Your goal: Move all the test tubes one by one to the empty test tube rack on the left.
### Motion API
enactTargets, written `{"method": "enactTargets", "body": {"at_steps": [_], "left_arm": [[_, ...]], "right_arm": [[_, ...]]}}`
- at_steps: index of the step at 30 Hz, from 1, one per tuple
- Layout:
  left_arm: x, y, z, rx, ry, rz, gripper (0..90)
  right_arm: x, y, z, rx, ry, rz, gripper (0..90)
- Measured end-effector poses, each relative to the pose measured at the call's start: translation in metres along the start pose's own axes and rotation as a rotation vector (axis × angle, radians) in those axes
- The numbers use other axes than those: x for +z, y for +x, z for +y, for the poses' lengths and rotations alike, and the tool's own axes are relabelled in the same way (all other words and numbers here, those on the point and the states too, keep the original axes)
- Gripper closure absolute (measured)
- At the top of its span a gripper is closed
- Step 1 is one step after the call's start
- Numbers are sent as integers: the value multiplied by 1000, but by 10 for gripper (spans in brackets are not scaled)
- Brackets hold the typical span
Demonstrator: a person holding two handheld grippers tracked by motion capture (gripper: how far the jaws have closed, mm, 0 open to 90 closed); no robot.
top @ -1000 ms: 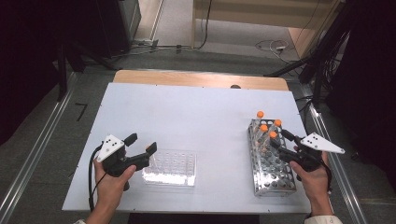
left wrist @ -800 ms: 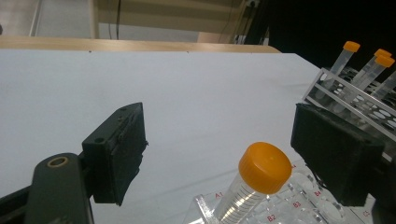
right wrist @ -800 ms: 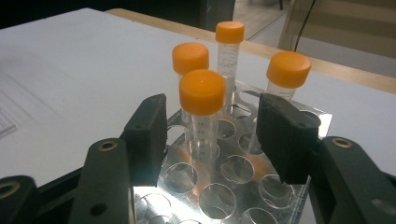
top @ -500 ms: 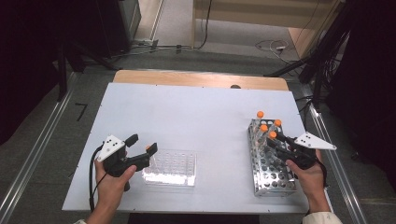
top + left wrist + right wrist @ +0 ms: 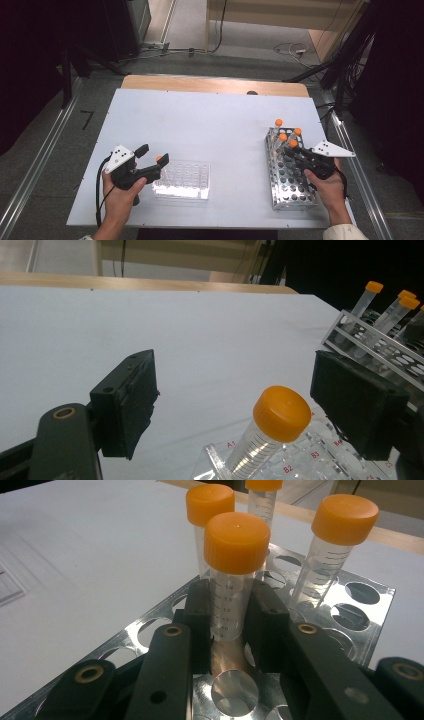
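My right gripper [image 5: 294, 150] is over the metal tube rack [image 5: 290, 197] at the table's right. Its jaws have just closed and are shut on an orange-capped tube [image 5: 231, 580] that stands upright in a hole, gripped below the cap by the pads [image 5: 197, 610]. Three more orange-capped tubes [image 5: 278, 122] stand behind it. At the left, my left gripper [image 5: 152, 156] is open beside the clear plastic rack [image 5: 185, 182]. One orange-capped tube [image 5: 281, 412] leans in that rack between the wide jaws, which stand clear of it.
The white tabletop [image 5: 210, 125] stretches between the two racks and back to a wooden edge [image 5: 215, 85]. The metal rack [image 5: 370, 345] has many vacant holes toward the near end. Cables and dark equipment stand on the floor beyond the table.
The right gripper's jaws have closed around the nearest tube in the metal rack, and the hand edged slightly toward it. The left gripper and its tube have stayed as they were.
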State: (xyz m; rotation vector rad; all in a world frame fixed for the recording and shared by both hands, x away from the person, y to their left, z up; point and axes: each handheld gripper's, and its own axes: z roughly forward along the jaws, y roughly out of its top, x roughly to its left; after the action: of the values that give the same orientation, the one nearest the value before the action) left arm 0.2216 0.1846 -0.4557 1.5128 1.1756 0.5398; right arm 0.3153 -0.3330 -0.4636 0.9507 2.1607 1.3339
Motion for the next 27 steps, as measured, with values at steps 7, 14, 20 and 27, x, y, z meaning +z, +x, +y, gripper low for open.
{"method": "enactTargets", "body": {"at_steps": [7,14,20,27], "left_arm": [[0,0,0,1,0,-2,193],[-1,0,1,5,-8,-1,190],[-1,-3,2,14,-6,-1,180],[-3,-6,6,26,-13,-12,159]], "right_arm": [[-4,0,3,-2,-19,-5,715],[-13,1,12,7,-69,-19,715],[-24,6,23,8,-117,-45,716],[-37,16,36,3,-141,-90,718]]}}
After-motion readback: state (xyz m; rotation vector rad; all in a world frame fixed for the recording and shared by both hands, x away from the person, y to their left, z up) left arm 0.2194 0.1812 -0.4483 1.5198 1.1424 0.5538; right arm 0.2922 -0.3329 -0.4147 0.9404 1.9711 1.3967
